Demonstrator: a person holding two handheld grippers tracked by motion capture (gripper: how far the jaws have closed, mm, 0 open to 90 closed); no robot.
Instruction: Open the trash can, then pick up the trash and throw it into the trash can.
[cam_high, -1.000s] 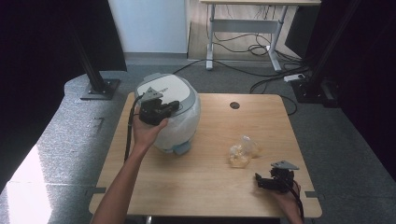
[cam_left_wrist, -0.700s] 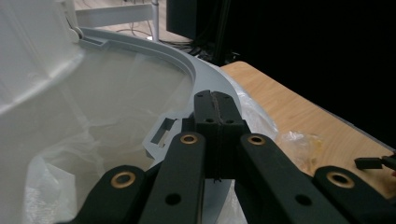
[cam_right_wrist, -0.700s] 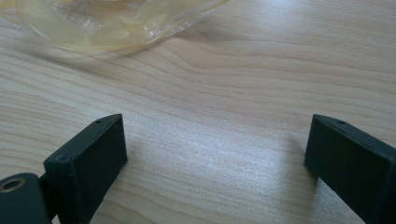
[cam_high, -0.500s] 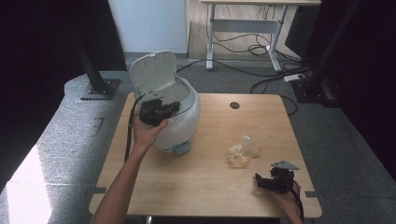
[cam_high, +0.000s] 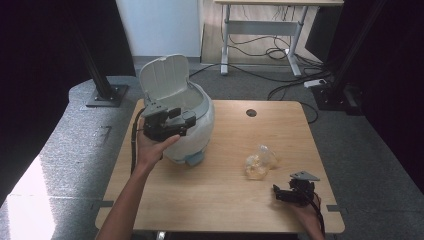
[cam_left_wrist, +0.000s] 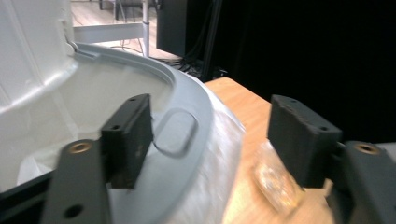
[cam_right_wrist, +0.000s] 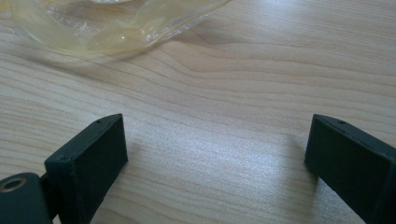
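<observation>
Wooden table (cam_high: 210, 200) — grey floor (cam_high: 65, 165), cables (cam_high: 280, 50) behind.

Left gripper (cam_high: 186, 120) is up high at the end of an outstretched forearm, jaws spread wide. Right gripper (cam_high: 280, 192) sits low by the near edge, jaws wide apart too.

The surface (cam_high: 220, 195) is a light wooden top with rounded corners and a small round hole (cam_high: 251, 113) near its far edge. On its left part stands a pale rice cooker (cam_high: 192, 130) with the lid (cam_high: 163, 76) raised upright. To the right of the middle lies a crumpled clear plastic bag (cam_high: 258, 162) with something yellowish inside. Near the front right corner the right hand-held gripper (cam_high: 292, 192) is low over the wood; whether it touches is not clear.
</observation>
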